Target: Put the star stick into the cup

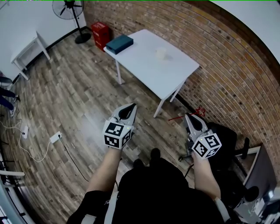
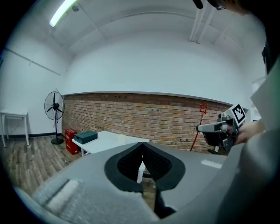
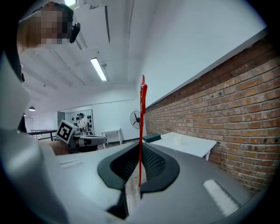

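Observation:
My right gripper is shut on the thin red star stick, low at the right of the head view; its star end points toward the brick wall. In the right gripper view the stick rises upright from between the closed jaws. The pale translucent cup stands on the white table, well away from both grippers. My left gripper hangs over the wooden floor, shut and empty. The left gripper view shows its jaws closed and the right gripper holding the stick.
A dark teal box lies at the table's left end. A red crate and a standing fan are behind it by the brick wall. A small white bench stands far left. Cables and a socket strip lie on the floor.

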Tool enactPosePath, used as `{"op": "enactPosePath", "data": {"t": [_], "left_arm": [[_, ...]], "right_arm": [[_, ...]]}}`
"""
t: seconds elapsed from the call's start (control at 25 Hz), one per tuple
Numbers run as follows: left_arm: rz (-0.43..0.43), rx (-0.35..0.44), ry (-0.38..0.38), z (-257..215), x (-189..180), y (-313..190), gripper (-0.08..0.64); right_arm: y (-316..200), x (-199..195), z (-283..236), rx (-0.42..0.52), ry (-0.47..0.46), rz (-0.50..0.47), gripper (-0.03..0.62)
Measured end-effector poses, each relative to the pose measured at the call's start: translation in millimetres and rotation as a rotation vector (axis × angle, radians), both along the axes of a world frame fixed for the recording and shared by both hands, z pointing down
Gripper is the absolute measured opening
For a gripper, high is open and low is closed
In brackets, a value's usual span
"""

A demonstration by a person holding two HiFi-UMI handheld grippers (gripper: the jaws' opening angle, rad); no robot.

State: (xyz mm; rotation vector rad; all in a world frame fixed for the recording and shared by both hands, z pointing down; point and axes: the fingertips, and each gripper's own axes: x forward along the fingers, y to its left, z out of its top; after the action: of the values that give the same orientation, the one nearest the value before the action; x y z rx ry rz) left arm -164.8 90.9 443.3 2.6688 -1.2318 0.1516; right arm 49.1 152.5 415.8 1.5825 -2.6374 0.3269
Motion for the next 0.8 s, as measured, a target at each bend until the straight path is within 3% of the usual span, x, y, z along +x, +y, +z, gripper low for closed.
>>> {"op": "enactPosePath", "data": {"t": [0.36,0.8], "left_arm": [[-0.011,-0.022,-0.037,11,14,-62,0.002],[-0.064,-0.067,-0.053,21,64,-227,0.002]], "right_arm": [[-69,26,29,-0.047,-0.068,0.017,0.015],[-254,72,42,-0.072,-0.083,-0.047,0.015]]}}
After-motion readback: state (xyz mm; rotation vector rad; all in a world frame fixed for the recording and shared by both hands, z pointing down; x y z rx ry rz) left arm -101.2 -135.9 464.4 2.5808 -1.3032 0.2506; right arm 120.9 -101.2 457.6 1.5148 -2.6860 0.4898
